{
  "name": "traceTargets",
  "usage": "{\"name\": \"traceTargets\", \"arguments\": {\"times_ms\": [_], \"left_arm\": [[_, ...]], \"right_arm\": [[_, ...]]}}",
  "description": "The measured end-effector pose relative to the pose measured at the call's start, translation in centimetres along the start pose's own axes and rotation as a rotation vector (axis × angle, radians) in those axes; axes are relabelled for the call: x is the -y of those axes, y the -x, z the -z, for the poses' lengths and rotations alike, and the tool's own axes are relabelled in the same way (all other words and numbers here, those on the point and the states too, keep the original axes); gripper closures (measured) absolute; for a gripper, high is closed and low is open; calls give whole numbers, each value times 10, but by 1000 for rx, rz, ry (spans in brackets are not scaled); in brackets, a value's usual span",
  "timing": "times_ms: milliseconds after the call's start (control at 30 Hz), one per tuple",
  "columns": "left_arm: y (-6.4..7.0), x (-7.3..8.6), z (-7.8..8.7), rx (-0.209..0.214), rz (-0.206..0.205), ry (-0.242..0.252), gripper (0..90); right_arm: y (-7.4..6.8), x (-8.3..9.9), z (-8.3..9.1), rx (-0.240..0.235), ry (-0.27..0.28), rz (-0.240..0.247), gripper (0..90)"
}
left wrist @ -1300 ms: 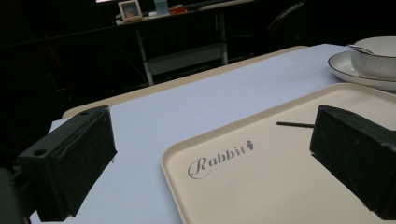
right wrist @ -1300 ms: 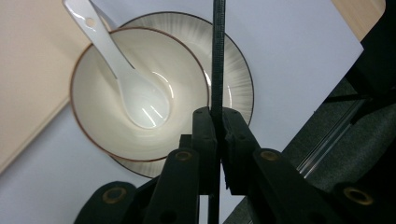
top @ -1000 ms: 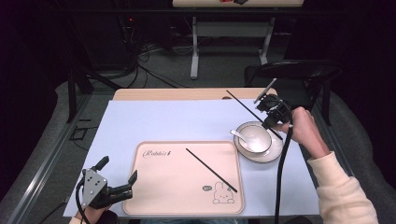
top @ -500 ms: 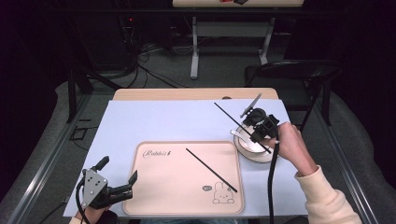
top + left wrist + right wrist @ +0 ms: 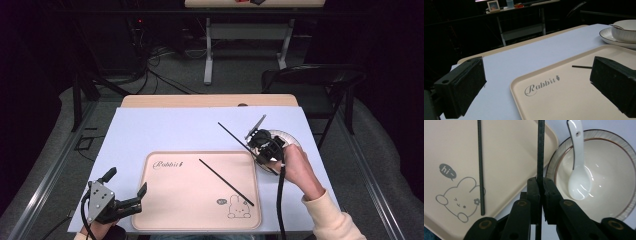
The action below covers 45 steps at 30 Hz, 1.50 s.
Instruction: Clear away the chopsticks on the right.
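— Two chopsticks, is that right? What is lying under them?

— Start with the wooden surface (image 5: pixel 210 100), which is carrying a pale lilac sheet (image 5: pixel 165 132) over most of its top. On that sheet a beige rectangular plastic tray (image 5: pixel 185 200) printed with "Rabbit" and a cartoon rabbit is sitting at the near middle.

— And at the tray's right?

— A white round plate with a dark rim line (image 5: pixel 610 37) is resting just beside the tray's right edge, and a white ribbed bowl (image 5: pixel 609 187) is standing on it. A white ceramic spoon (image 5: pixel 579 177) is lying in the bowl, its scoop down in the hollow and its handle leaning over the rim.

— Now the chopsticks.

— One thin black chopstick (image 5: pixel 226 182) is lying loose on the tray, running diagonally toward the rabbit. The other black chopstick (image 5: pixel 235 137) is being held in the air over the gap between tray and plate.

— Held by what?

— The right gripper (image 5: pixel 260 142), in the person's right hand (image 5: pixel 296 167), is pinching it; its fingers are pressing together on the stick's shaft.

— And the other one?

— The left gripper (image 5: pixel 125 189) is sitting low at the tray's near left corner, its fingers (image 5: pixel 461 85) spreading wide apart with nothing between them.
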<state>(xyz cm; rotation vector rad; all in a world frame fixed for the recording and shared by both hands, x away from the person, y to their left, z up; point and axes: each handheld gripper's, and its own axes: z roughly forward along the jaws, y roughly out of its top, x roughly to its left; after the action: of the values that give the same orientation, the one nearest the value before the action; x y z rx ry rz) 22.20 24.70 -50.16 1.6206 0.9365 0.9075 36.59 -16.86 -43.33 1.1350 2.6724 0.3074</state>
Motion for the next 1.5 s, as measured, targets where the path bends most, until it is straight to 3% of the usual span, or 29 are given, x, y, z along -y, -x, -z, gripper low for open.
{"name": "traceTargets", "arguments": {"times_ms": [67, 200, 233, 567, 767, 1333, 1500], "left_arm": [[0, 0, 1, 4, -4, -2, 0], [0, 0, 1, -3, 4, 5, 0], [0, 0, 1, -3, 0, 2, 0], [0, 0, 2, -6, 0, 5, 0], [-1, 0, 2, -5, 0, 7, 0], [0, 0, 1, -2, -5, 3, 0], [0, 0, 2, 0, -5, 0, 0]], "right_arm": [[-5, -1, -6, 9, -10, 11, 847], [-12, -2, -17, -20, -21, 15, 847], [-16, -1, -23, -46, -25, 26, 847], [-34, 6, -57, -95, -64, 41, 848], [-38, 5, -77, -129, -89, 42, 847], [-51, -8, -92, -134, -87, 60, 844], [-53, -7, -89, -131, -70, 78, 634]]}}
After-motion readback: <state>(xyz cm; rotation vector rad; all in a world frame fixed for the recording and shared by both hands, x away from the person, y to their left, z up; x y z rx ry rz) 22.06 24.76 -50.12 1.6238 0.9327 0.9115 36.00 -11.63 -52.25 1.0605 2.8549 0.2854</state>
